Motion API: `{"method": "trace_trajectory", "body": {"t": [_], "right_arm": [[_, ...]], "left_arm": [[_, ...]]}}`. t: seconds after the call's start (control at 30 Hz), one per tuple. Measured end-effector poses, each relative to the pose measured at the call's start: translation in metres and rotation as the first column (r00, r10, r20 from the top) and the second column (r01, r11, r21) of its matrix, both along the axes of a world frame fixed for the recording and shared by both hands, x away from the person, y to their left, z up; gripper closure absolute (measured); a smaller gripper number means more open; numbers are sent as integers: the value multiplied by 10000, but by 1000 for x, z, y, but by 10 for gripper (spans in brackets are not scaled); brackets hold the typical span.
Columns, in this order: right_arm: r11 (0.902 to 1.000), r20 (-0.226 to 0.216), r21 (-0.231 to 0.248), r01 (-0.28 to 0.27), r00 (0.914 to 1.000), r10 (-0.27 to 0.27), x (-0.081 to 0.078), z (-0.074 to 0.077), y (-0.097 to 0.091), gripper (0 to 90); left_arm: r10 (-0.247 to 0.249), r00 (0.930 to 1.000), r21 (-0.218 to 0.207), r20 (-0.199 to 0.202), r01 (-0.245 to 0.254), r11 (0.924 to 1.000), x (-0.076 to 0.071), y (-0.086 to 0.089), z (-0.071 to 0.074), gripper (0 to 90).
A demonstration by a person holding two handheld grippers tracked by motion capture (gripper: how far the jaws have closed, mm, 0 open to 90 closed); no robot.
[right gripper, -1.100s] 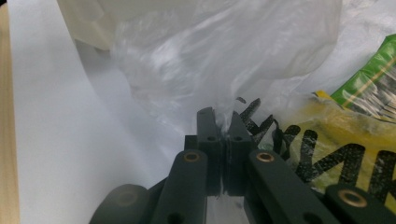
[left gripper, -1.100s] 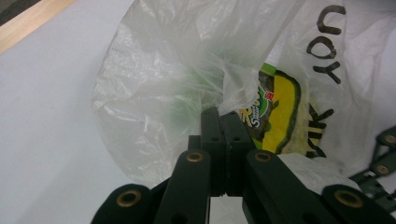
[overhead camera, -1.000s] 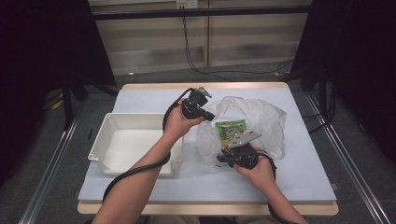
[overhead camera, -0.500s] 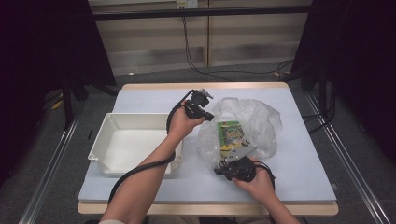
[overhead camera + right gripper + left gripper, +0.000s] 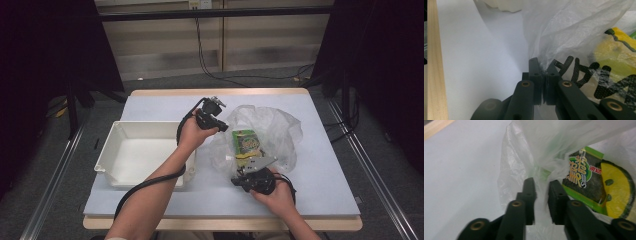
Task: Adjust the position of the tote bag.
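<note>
Leftmost, white tray (image 5: 131, 150) on the pale table (image 5: 325, 195), well apart from the right gripper, just beside the left forearm.

Next, left gripper (image 5: 212, 119) (image 5: 541, 185) raised at the near-left edge of the clear plastic bag (image 5: 280, 131) (image 5: 544, 147) (image 5: 574, 27). Jaws just been opening; narrow gap between pads, thin bag film hanging in that gap, not pinched. Open, then.

Beyond and to the right of those jaws, inside the bag: green snack packet (image 5: 247, 144) (image 5: 584, 175) with yellow print, lying flat.

Further right and nearer the person, right gripper (image 5: 246, 176) (image 5: 543, 65) low at the bag's near edge. Jaws pressed together on a fold of bag film, clamped tight. Yellow part of the packet (image 5: 616, 50) seen through the film, up and right of those jaws; bold black lettering on the bag just beside them.
</note>
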State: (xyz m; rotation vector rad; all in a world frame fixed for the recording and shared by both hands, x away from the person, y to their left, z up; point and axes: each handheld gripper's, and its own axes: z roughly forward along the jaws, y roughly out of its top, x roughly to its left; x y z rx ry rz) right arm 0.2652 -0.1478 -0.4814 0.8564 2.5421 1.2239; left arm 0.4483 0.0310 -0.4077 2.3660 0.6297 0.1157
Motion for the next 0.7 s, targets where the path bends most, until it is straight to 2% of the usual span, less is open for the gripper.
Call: {"method": "trace_trajectory", "body": {"t": [0.03, 0.1, 0.13, 0.17, 0.2, 0.23, 0.27, 0.3, 0.33, 0.37, 0.4, 0.43, 0.47, 0.5, 0.57, 0.63, 0.7], "right_arm": [[10000, -2, 78, 26, 10000, -26, 0, 1, 0, 873], [9999, 92, 109, 117, 9999, -118, 1, 1, -1, 875], [9998, 125, 123, 132, 9998, -133, 1, 2, -1, 875], [9999, 71, 113, 109, 9999, -110, 2, 2, -1, 874], [9999, 129, 59, 155, 9998, -156, 2, 2, -1, 874], [9998, 79, 40, 189, 9998, -189, 2, 2, -1, 874], [9998, 91, 72, 164, 9998, -165, 3, 2, -2, 873], [9998, 97, 121, 174, 9998, -175, 3, 1, -2, 874], [9998, 67, 121, 158, 9999, -159, 3, 1, -2, 875], [9999, 86, 47, 112, 9999, -112, 3, 1, -1, 876], [9999, 86, 47, 112, 9999, -112, 3, 1, -1, 876], [10000, 175, -66, 62, 9998, -61, 3, 0, 0, 880], [10000, 128, -53, 22, 9999, -21, 3, 0, 0, 879], [10000, 121, -61, 0, 9999, 1, 3, 0, 0, 880], [9999, 166, -81, -140, 9998, 141, 2, 0, 1, 882], [9997, 182, -114, -212, 9996, 214, 2, 0, 2, 880], [9994, 143, -116, -313, 9994, 315, 1, -1, 3, 877]], "left_arm": [[-193, 9998, 71, -75, 194, 9998, -1, 1, 1, 754], [-170, 9999, -20, 22, 170, 9999, -5, 1, 3, 647], [-114, 9999, -107, -52, 113, 9999, -7, 1, 4, 602], [-336, 9994, 87, 57, 336, 9994, -7, 2, 7, 554], [15, 9999, -150, 109, -13, 9999, -8, 1, 8, 489], [157, 9999, -148, 37, -156, 9998, -9, 1, 8, 409], [151, 9998, -86, -150, -153, 9998, -8, 1, 9, 330], [151, 9998, -86, -150, -153, 9998, -8, 1, 9, 275], [102, 9999, 260, -87, -100, 9996, -8, -3, 9, 235], [145, 9997, 426, 176, -152, 9990, -8, -5, 7, 210], [145, 9997, 426, 176, -152, 9990, -8, -5, 7, 195], [255, 9995, 348, -170, -249, 9991, -4, -8, 4, 190], [271, 9995, 294, -163, -266, 9992, -2, -8, 3, 200], [367, 9993, 271, 88, -369, 9990, -1, -10, 3, 248], [402, 9992, 213, -54, -401, 9990, 2, -13, 0, 298], [379, 9993, 401, -19, -378, 9985, 4, -17, -4, 519], [482, 9988, 558, 71, -485, 9973, 5, -18, -5, 680]]}}
